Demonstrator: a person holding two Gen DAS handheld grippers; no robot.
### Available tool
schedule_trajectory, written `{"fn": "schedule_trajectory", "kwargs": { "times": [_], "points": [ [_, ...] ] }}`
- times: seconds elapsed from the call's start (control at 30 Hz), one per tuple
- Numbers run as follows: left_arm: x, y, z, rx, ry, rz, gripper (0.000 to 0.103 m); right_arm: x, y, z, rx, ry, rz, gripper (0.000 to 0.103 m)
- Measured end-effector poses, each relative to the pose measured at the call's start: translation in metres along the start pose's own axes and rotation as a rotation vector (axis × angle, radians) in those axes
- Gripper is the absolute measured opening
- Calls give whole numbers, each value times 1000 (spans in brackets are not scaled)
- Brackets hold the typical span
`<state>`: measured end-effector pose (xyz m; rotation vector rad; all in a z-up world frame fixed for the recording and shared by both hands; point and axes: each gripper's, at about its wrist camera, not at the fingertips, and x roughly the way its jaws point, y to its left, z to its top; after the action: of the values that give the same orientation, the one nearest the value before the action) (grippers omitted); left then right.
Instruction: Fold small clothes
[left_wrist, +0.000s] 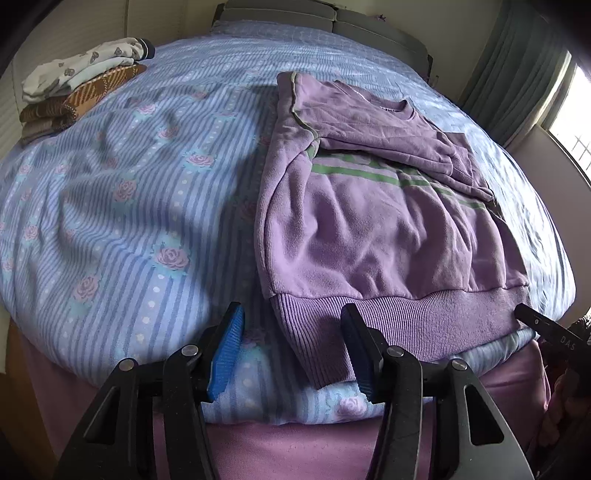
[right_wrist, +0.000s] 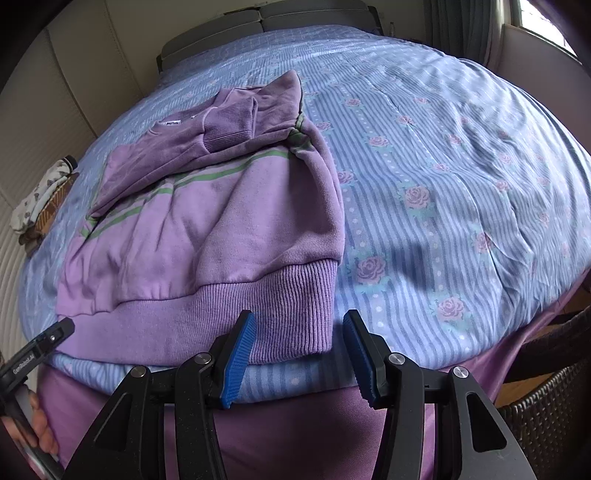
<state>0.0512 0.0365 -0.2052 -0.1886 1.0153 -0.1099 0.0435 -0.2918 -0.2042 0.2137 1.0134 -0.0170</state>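
A lilac sweatshirt (left_wrist: 376, 221) with green stripes lies on the bed, its sleeves folded in over the chest. It also shows in the right wrist view (right_wrist: 207, 229). My left gripper (left_wrist: 291, 314) is open and empty at the left corner of the ribbed hem (left_wrist: 406, 321). My right gripper (right_wrist: 299, 321) is open and empty at the right corner of the hem (right_wrist: 280, 306). Neither gripper holds cloth. The right gripper's tip (left_wrist: 532, 317) shows at the hem's far corner in the left view.
A blue striped bedspread (left_wrist: 129, 221) with roses covers the bed. A stack of folded clothes (left_wrist: 77, 81) sits at the far left corner. A wicker basket (right_wrist: 546, 402) stands at the bed's right side. A curtain and window (left_wrist: 546, 74) are at the right.
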Motion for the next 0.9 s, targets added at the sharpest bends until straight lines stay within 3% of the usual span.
{"fn": "schedule_trajectory", "kwargs": {
  "times": [0.37, 0.5, 0.53, 0.67, 0.9],
  "points": [
    [0, -9, -9, 10, 23, -7, 39, 4, -3, 0, 29, 30, 29, 50],
    [2, -13, -11, 25, 21, 0, 24, 4, -4, 1, 30, 30, 29, 50],
    [2, -14, -11, 29, 24, -6, 18, 3, -5, 0, 32, 29, 29, 47],
    [-4, -15, -11, 28, 3, -34, 9, -2, -8, -1, 61, 13, 64, 12],
    [-27, -9, -5, -5, -57, -67, 8, -26, -17, -3, 154, -64, 132, 9]
  ]
}}
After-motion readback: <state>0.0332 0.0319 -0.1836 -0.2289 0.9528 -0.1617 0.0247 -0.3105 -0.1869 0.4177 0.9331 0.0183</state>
